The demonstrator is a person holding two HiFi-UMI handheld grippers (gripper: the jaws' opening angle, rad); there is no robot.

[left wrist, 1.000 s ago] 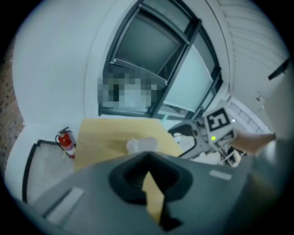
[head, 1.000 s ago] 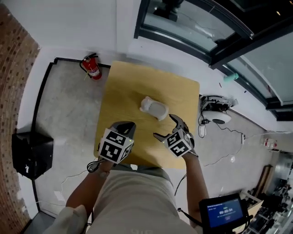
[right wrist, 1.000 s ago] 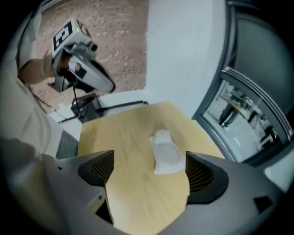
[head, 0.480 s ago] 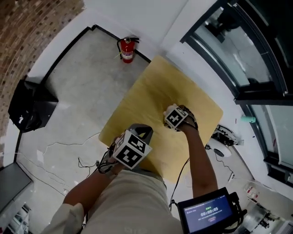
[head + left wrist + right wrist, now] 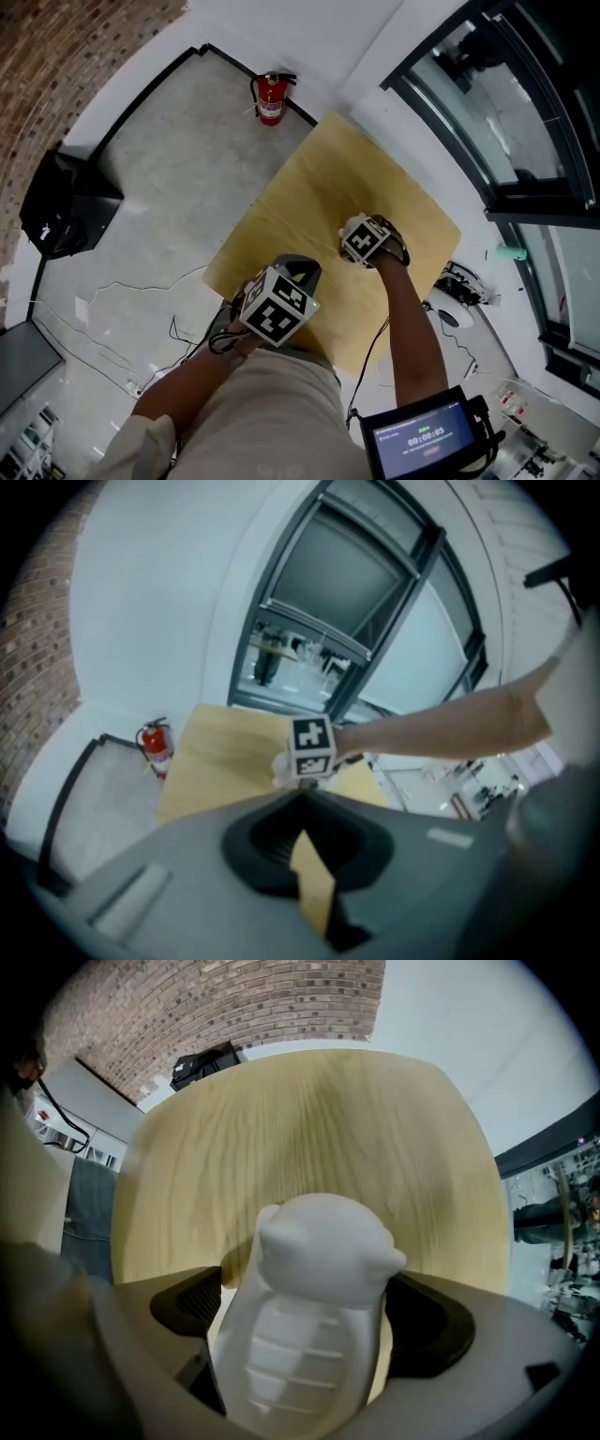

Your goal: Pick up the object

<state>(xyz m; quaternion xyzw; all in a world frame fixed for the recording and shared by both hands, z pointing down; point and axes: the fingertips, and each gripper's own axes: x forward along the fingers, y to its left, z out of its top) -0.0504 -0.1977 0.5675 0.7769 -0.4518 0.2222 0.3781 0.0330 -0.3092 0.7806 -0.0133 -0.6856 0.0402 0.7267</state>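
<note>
Right gripper (image 5: 305, 1330) over the bench (image 5: 309, 178), toward its window-side edge. Fingers (image 5: 431, 1330) clamped on a white animal figurine (image 5: 314, 1269), one dark pad against each flank, its ribbed belly facing the camera. Whether the figurine rests on the wood or is raised: cannot tell. Left gripper (image 5: 305, 850) held back at the near edge by the person's body, fingers together, nothing between them. Fire extinguisher (image 5: 271, 97) on the floor past the far corner.
</note>
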